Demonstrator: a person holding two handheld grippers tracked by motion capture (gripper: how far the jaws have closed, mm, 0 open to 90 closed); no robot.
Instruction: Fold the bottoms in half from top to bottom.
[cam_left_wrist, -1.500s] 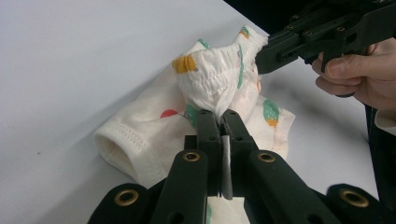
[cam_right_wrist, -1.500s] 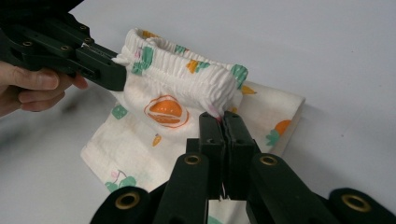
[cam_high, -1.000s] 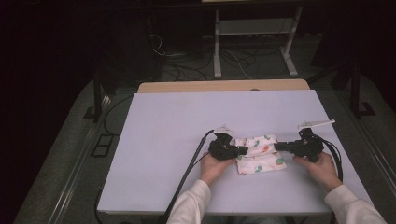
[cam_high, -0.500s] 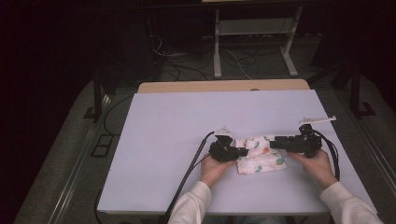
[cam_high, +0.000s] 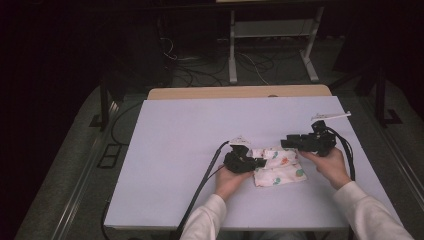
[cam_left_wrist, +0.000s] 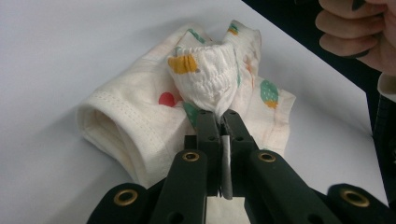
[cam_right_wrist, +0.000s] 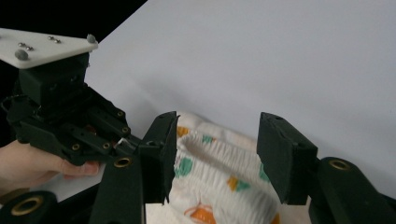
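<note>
Overhead, we see a small printed garment (cam_high: 278, 167) lying on the white table (cam_high: 175, 150), toward its near right part, between our two hands. Our left gripper (cam_high: 255, 162) sits at the garment's left edge; our right gripper (cam_high: 287, 143) hovers just beyond its far right corner, jaws having just opened, with nothing gripped between them.

From the left gripper view, we find the jaws clenched on a pinch of the garment's (cam_left_wrist: 196, 88) gathered elastic band, lifting it into a peak above the rest of the cloth, which lies rumpled behind. A hemmed opening gapes to the left of that pinch.

From the right gripper view, our jaws stand apart, released, with the garment's (cam_right_wrist: 219, 177) elastic band lying below and between them, untouched. The left gripper (cam_right_wrist: 122, 144) shows just left of the garment.

We judge this a folding or straightening step, mid-regrasp: the left holds, the right has let go. Next the right must come down onto a fresh edge and close.

Whether the garment is shorts or something else we cannot tell; its near side is hidden by the jaws.
</note>
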